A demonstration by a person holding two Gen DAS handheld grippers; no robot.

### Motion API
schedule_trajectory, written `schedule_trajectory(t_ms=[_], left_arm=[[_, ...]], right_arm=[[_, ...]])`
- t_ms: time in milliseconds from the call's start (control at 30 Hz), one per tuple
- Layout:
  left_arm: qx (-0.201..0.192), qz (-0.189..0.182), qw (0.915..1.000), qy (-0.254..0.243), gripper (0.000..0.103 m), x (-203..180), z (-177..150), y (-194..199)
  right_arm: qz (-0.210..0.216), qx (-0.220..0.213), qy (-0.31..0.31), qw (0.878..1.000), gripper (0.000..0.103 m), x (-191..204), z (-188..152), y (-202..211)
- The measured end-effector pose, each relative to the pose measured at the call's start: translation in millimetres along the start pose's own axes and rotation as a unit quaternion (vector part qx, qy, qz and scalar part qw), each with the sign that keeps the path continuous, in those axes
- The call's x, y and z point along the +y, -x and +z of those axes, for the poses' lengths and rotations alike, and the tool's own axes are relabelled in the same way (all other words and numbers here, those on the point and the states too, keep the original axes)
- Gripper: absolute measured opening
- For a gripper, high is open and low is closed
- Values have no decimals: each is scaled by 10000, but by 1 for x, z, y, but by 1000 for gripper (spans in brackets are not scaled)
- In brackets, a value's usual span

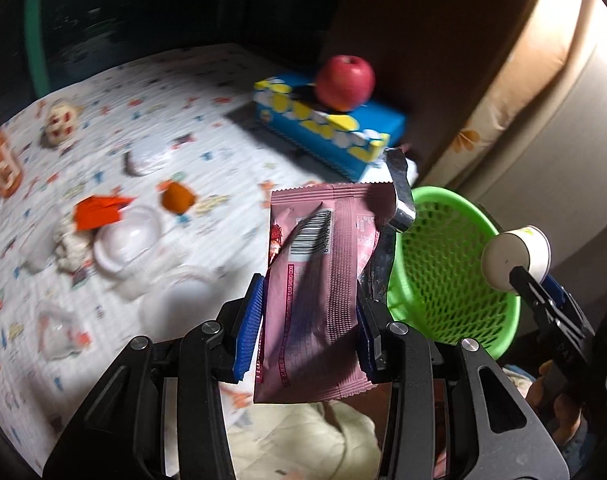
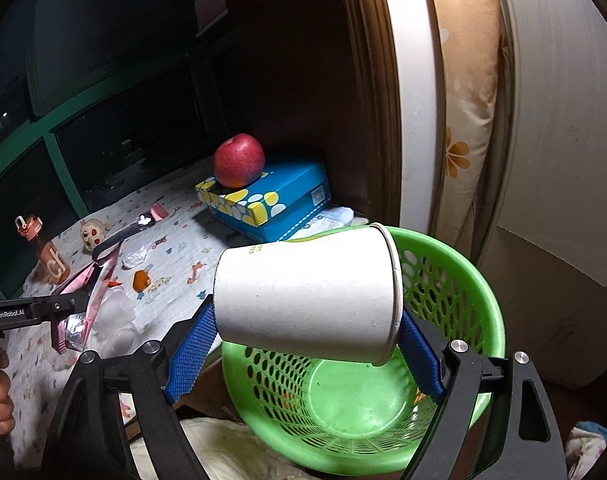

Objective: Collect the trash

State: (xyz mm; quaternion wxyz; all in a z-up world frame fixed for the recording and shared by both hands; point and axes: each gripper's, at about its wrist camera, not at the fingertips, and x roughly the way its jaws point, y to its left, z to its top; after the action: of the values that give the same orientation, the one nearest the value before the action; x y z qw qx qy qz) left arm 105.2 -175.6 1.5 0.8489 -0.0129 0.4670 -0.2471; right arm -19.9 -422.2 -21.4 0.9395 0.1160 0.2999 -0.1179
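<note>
My left gripper [image 1: 309,328] is shut on a pink snack wrapper [image 1: 315,280], torn open with silver foil showing at its top right; it hangs over the table's right edge, just left of the green mesh basket [image 1: 455,280]. My right gripper [image 2: 303,340] is shut on a white paper cup [image 2: 307,296], held sideways with its rim to the right, directly over the green basket [image 2: 455,304]. In the left wrist view the cup [image 1: 515,256] appears at the basket's right rim. In the right wrist view the wrapper [image 2: 91,292] and the left gripper [image 2: 69,304] hang at the left.
On the patterned tablecloth [image 1: 207,92] lie clear plastic lids [image 1: 127,244], an orange scrap [image 1: 99,208], a small orange piece [image 1: 177,198] and crumpled white bits [image 1: 147,160]. A red apple [image 1: 345,82] sits on a blue tissue box [image 1: 327,124]. A bottle [image 2: 47,252] and a doll head [image 2: 93,232] stand far left.
</note>
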Motion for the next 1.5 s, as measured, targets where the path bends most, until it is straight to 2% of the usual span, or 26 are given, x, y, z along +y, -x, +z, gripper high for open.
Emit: schedule_trajectory(t_ms=[233, 300, 333, 367, 500, 600, 633, 700, 867, 1100, 1500], left_arm=[[341, -589, 9958, -605, 40, -76, 14, -40], [471, -659, 9938, -761, 44, -93, 13, -53], [516, -663, 9934, -784, 45, -99, 11, -58], [568, -733, 9925, -800, 50, -103, 11, -62], [852, -880, 9893, -789, 59, -117, 6, -86], [915, -1064, 9866, -831, 68, -121, 2, -93], [919, -1060, 9864, -855, 71, -122, 0, -95], [958, -1006, 9863, -885, 72, -123, -2, -97], [789, -823, 9895, -890, 72, -113, 1, -86], [567, -452, 9949, -698, 72, -74, 1, -61], [129, 171, 9997, 94, 72, 19, -14, -19]], right_arm=[[-364, -154, -231, 9990, 81, -39, -1, 19], [-441, -182, -299, 9984, 81, -48, -2, 23], [-489, -193, -338, 9980, 81, -54, -3, 25], [-523, -200, -361, 9978, 81, -57, -3, 27], [-627, -207, -467, 9967, 81, -69, -7, 31], [-663, -199, -508, 9963, 81, -73, -9, 32], [-664, -195, -524, 9962, 81, -76, -9, 32], [-676, -192, -553, 9960, 81, -77, -10, 32], [-632, -142, -534, 9965, 81, -75, -9, 28], [-480, 158, -492, 9975, 81, -66, -9, 2], [-494, 756, -168, 9958, 82, -47, -11, -56]])
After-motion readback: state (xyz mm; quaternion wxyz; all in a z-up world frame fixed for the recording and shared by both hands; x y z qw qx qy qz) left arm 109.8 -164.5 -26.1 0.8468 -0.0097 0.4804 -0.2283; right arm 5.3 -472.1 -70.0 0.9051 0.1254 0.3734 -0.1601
